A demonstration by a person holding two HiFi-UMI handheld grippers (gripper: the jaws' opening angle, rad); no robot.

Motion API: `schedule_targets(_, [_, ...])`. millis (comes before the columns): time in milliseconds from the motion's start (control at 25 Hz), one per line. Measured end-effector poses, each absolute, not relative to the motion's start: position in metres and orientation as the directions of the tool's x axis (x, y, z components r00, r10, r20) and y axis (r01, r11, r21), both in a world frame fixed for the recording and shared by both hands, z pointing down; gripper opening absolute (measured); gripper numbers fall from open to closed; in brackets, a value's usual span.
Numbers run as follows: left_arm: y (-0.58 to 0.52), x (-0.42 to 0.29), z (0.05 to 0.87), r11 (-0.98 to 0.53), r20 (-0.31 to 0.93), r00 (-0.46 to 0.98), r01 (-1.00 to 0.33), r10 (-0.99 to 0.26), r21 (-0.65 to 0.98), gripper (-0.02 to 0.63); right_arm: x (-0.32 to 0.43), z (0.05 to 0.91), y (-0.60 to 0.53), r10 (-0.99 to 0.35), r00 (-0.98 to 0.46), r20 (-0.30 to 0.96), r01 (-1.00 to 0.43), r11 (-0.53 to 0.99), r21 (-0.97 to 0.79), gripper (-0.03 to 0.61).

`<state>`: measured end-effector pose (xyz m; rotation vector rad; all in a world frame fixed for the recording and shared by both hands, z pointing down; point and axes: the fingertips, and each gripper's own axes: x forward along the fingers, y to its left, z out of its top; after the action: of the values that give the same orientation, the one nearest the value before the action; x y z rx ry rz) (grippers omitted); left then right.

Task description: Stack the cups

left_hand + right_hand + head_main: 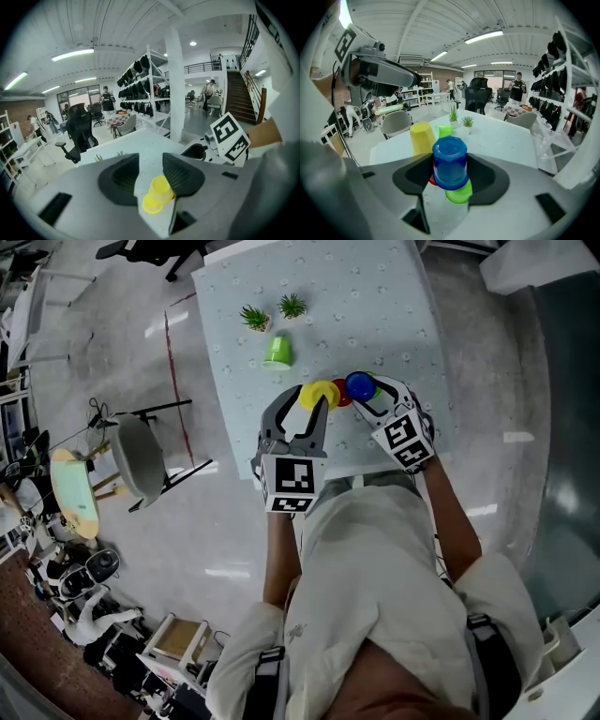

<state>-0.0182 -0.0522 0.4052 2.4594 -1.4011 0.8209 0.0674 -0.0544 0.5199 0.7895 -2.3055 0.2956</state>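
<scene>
Right gripper view: blue cup (450,157), mouth down, is clamped between the pads of the right gripper (450,165), jaws wide to fit it. Below it a red cup (432,179) shows on one side and a green cup (460,193) on the other, so the pile underneath looks skewed. Risk: released off-centre, the blue rides one rim and topples. Yellow cup (421,137) stands just beside; a sideways nudge would knock it over. Left gripper (150,162), jaws half apart, seems to hang over the yellow cup gripping nothing, though that view is cramped. All on the table (375,296), near side.
</scene>
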Motion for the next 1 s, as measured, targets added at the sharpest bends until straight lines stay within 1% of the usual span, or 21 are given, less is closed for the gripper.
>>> schedule_targets(240, [-0.055,-0.019,0.404,-0.519,0.554,0.381,-0.847,-0.740,-0.111,0.163,0.065,0.522,-0.054,-0.441,-0.610,0.658,-0.595,0.803,-0.013,0.230])
schedule_targets(360, [-0.057,-0.019,0.402,-0.512,0.556,0.372,-0.851,-0.743,-0.115,0.163,0.064,0.522,-0.053,-0.419,-0.630,0.654,-0.575,0.817,-0.030,0.281])
schedule_targets(520, [-0.060,-0.018,0.399,-0.501,0.561,0.359,-0.858,-0.746,-0.116,0.163,0.068,0.512,-0.050,-0.410,-0.655,0.635,-0.564,0.824,-0.049,0.295])
schedule_targets(720, [-0.069,-0.024,0.396,-0.468,0.570,0.324,-0.875,-0.755,-0.122,0.163,0.084,0.490,-0.050,-0.411,-0.687,0.599,-0.555,0.829,-0.068,0.293])
schedule_targets(800, [-0.073,-0.028,0.395,-0.449,0.572,0.304,-0.885,-0.762,-0.127,0.163,0.091,0.477,-0.055,-0.410,-0.707,0.576,-0.536,0.843,-0.057,0.282])
schedule_targets(920, [-0.075,-0.035,0.392,-0.411,0.569,0.273,-0.903,-0.776,-0.128,0.163,0.094,0.456,-0.067,-0.393,-0.750,0.532,-0.479,0.877,-0.027,0.244])
schedule_targets(1000, [-0.077,-0.042,0.391,-0.385,0.568,0.255,-0.915,-0.783,-0.119,0.163,0.088,0.446,-0.080,-0.369,-0.778,0.509,-0.425,0.905,0.006,0.242])
